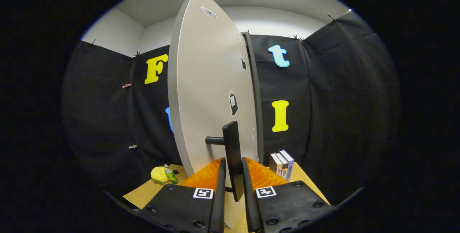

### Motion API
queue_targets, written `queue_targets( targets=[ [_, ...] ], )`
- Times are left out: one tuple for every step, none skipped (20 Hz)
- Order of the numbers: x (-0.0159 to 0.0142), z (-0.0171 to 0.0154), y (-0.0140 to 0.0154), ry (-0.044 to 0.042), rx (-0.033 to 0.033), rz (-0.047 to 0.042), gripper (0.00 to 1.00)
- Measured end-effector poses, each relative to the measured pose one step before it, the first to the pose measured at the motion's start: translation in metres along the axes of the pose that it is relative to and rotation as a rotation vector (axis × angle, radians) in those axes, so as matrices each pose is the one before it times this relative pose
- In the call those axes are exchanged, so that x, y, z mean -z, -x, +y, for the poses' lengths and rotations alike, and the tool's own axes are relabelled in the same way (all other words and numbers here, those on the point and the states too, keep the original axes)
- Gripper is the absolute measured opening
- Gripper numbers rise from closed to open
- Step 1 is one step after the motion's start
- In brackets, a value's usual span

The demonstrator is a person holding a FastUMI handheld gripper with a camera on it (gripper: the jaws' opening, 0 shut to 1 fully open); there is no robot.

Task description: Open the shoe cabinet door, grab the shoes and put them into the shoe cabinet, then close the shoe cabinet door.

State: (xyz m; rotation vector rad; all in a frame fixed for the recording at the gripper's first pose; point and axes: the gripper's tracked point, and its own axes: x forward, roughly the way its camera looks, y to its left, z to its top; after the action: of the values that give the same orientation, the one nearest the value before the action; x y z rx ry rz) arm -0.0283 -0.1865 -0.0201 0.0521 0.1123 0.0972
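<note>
Hand-held gripper (233,175) closed narrow around black handle (233,154) of shoe cabinet door (208,92), both fingers apparently pressing bar. Door stands ajar, straight ahead. Rigid panel, likely light, swings on hinge; best held at handle bar.

Shoe cabinet door (208,92), centre of frame: swung edge-on, it hides the cabinet interior, and its lower corner is cut off between the gripper (233,170) bodies at bottom centre, while its stickers are too small to make out. Door handle (231,154), lower centre: its bottom end sits between the jaws, but whether they press it cannot be told. Bench (143,191), lower left: mostly covered by the gripper; the yellow soft toy (159,174), small bottle (170,174) and books (282,164) at lower right are too small for detail.
</note>
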Motion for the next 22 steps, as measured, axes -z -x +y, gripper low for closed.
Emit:
queue_targets(
  targets=[
    [-0.00287, -0.00641, 0.00038, -0.00629, 0.01003, -0.00591, 0.27],
    [-0.00112, -0.00632, 0.00011, 0.00046, 0.01183, -0.00315, 0.27],
    [-0.00164, -0.00571, 0.00067, 0.00558, 0.01079, -0.00628, 0.27],
    [-0.00144, -0.00530, 0.00020, 0.00663, 0.01007, -0.00495, 0.27],
    [-0.00120, -0.00498, 0.00103, 0.00520, 0.00991, -0.00455, 0.27],
    [-0.00108, -0.00569, 0.00164, 0.00105, 0.01048, -0.00270, 0.27],
    [-0.00244, -0.00556, 0.00255, -0.00334, 0.00945, -0.00644, 0.27],
    [-0.00252, -0.00453, 0.00103, -0.00245, 0.01050, -0.00770, 0.27],
    [-0.00322, -0.00541, 0.00170, 0.00176, 0.01162, -0.00688, 0.27],
    [-0.00294, -0.00586, 0.00111, 0.00206, 0.01308, -0.00791, 0.27],
    [-0.00167, -0.00705, 0.00282, 0.00200, 0.01391, -0.00628, 0.27],
    [-0.00088, -0.00651, 0.00246, 0.00350, 0.01355, -0.00518, 0.27],
    [-0.00143, -0.00398, 0.00180, -0.00066, 0.00598, -0.00541, 0.27],
    [-0.00309, 0.00087, 0.00548, -0.00268, -0.01155, -0.00684, 0.27],
    [-0.00235, 0.00027, 0.00261, 0.01479, 0.00649, -0.00672, 0.27],
    [-0.00172, -0.00051, 0.00179, 0.01364, 0.00023, -0.00584, 0.27],
    [-0.00407, 0.00259, 0.00428, 0.00272, -0.00606, -0.00679, 0.27],
    [-0.00410, 0.00063, 0.00691, -0.00351, -0.00675, -0.00572, 0.27],
    [-0.00278, 0.00293, 0.00752, -0.00514, -0.00729, -0.00340, 0.27],
    [-0.00070, 0.00304, 0.00755, -0.00229, -0.00634, -0.00148, 0.27],
    [0.00008, 0.00603, 0.00658, -0.00094, -0.01061, -0.00084, 0.27],
    [-0.00100, 0.00782, 0.00760, 0.00122, -0.01160, -0.00290, 0.27]
  ],
)
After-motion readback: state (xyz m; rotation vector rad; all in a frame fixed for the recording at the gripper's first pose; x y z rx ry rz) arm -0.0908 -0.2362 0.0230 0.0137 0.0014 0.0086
